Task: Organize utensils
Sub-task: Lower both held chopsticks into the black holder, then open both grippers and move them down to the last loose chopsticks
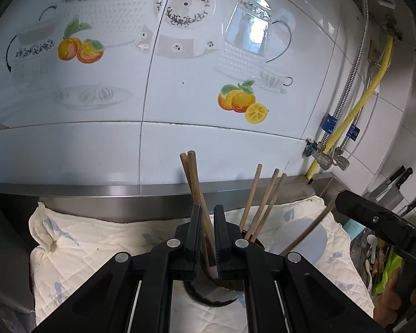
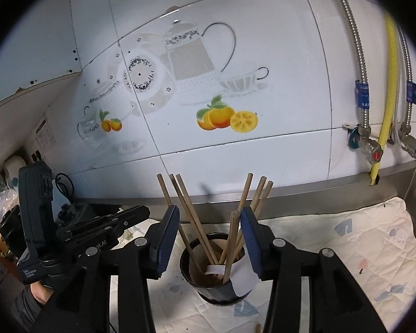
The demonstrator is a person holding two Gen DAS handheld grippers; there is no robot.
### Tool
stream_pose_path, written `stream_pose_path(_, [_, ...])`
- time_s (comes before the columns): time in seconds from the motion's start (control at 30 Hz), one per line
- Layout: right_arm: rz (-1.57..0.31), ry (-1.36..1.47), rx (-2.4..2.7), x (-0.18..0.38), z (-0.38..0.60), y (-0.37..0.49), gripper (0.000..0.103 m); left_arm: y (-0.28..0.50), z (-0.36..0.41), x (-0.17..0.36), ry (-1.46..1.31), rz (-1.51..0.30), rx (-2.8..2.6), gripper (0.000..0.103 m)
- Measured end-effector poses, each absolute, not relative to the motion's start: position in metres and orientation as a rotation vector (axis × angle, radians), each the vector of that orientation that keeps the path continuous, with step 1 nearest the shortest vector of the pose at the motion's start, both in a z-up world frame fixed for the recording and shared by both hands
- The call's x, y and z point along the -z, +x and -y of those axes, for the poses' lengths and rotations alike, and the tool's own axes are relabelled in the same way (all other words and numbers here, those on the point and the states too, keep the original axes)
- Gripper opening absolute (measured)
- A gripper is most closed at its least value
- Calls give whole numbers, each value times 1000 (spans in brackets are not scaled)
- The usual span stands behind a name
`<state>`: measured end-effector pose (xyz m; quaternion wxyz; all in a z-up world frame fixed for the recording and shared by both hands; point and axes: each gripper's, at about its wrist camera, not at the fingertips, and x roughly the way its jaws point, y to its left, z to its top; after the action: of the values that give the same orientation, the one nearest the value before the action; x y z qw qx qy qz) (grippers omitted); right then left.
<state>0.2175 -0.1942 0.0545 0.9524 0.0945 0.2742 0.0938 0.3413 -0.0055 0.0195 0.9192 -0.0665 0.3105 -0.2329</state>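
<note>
Chopsticks stand in a dark cup on the quilted cloth covering the tabletop, near the tiled wall. The left hand-held gripper is pinched on two chopsticks over the cup; lowering them straight in before letting go seems best. The right hand-held gripper straddles the cup, jaws apart, gripping nothing. Print on the left one reads "Data Acquisition System".

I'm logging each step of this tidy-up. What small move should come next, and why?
Probably open the left gripper: it is shut on a pair of chopsticks whose lower ends already sit inside the dark cup, while the right gripper stands open above it.
</note>
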Motion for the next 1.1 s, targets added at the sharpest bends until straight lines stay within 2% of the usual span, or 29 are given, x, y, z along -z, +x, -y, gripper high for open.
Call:
stream_pose_path(0.1, [-549, 188, -198, -57, 196, 209, 60, 332, 3, -22, -128, -636, 477, 11])
stream_pose_path(0.17, [-542, 180, -195, -59, 198, 202, 62, 325, 1, -23, -123, -638, 479, 18])
stream_pose_path(0.23, [-544, 173, -197, -60, 201, 193, 63, 316, -2, -24, -119, -634, 479, 39])
stream_pose_path(0.27, [-546, 170, -197, -60, 202, 190, 63, 311, -3, -24, -117, -629, 478, 41])
stream_pose_path(0.57, [-589, 156, -167, -46, 226, 149, 67, 261, 8, -5, -51, -689, 542, 41])
stream_pose_path(1.1, [-727, 210, -55, 5, 278, 104, 67, 201, 119, 80, 235, -938, 822, 40])
